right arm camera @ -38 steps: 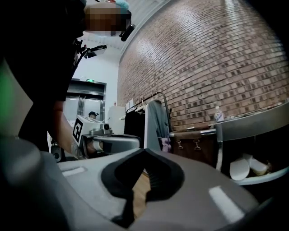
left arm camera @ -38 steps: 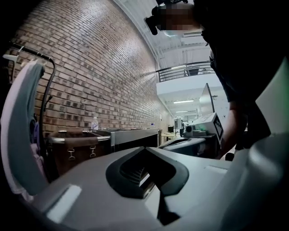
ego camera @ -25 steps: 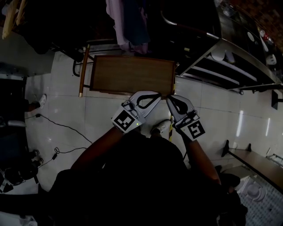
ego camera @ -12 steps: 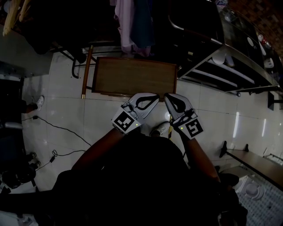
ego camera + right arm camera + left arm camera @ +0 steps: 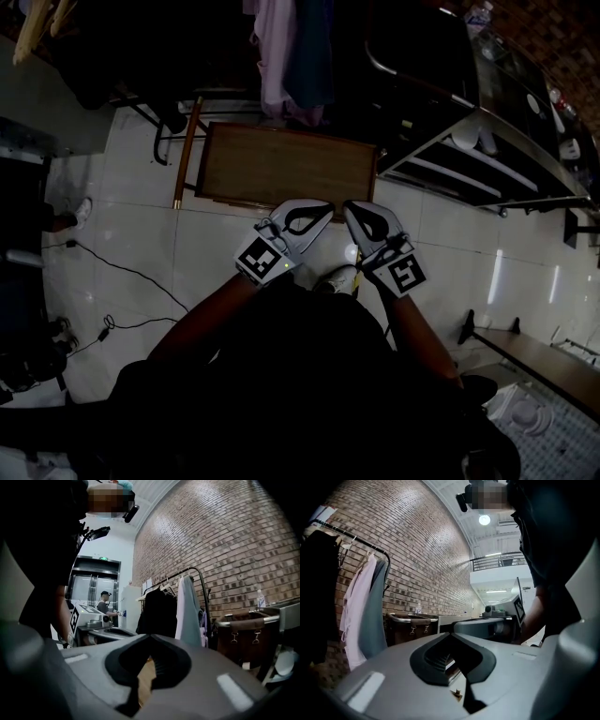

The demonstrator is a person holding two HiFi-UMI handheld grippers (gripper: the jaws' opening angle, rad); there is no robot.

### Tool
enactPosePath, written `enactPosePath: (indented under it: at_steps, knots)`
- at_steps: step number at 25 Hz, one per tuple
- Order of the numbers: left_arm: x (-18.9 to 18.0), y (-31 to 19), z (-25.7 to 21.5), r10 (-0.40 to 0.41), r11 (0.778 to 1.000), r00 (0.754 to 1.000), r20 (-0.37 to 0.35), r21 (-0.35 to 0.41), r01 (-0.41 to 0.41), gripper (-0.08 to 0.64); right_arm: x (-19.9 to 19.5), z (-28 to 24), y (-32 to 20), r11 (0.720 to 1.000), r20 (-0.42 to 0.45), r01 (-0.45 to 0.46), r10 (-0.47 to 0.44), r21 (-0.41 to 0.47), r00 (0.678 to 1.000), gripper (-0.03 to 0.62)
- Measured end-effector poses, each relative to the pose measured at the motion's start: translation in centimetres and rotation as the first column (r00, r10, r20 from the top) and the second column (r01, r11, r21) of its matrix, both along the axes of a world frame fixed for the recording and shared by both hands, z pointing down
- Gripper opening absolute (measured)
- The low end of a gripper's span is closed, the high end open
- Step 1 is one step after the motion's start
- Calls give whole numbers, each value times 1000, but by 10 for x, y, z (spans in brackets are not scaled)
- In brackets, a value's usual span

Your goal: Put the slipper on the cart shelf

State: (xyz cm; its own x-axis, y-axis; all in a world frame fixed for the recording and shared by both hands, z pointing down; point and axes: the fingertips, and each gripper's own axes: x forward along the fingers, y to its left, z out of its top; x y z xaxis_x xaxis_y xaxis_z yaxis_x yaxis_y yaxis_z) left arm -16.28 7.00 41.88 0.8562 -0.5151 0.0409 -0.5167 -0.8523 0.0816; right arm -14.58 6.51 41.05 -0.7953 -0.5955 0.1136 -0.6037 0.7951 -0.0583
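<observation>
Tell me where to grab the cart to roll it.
Probably best: the wooden bar at the left end of the cart in the head view. Come from that side and close across it; it is long, slim and stands clear of the top.

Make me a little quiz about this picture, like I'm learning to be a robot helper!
1. True or false: the left gripper is holding a slipper.
2. What hangs beyond the wooden cart? A) clothes B) pots C) balloons
3. Are the jaws of the right gripper open or shut?

Key: 1 false, its jaws are shut with nothing between them. 2 A. 3 shut.
</observation>
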Motion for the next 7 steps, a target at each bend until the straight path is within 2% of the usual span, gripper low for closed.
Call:
enactPosePath:
  at_steps: [7]
  knots:
    - [-1,1,3,-3,1000,1000,8,-10,3,0,1,1,0,1000,-5,5,-5,-2,1000,0]
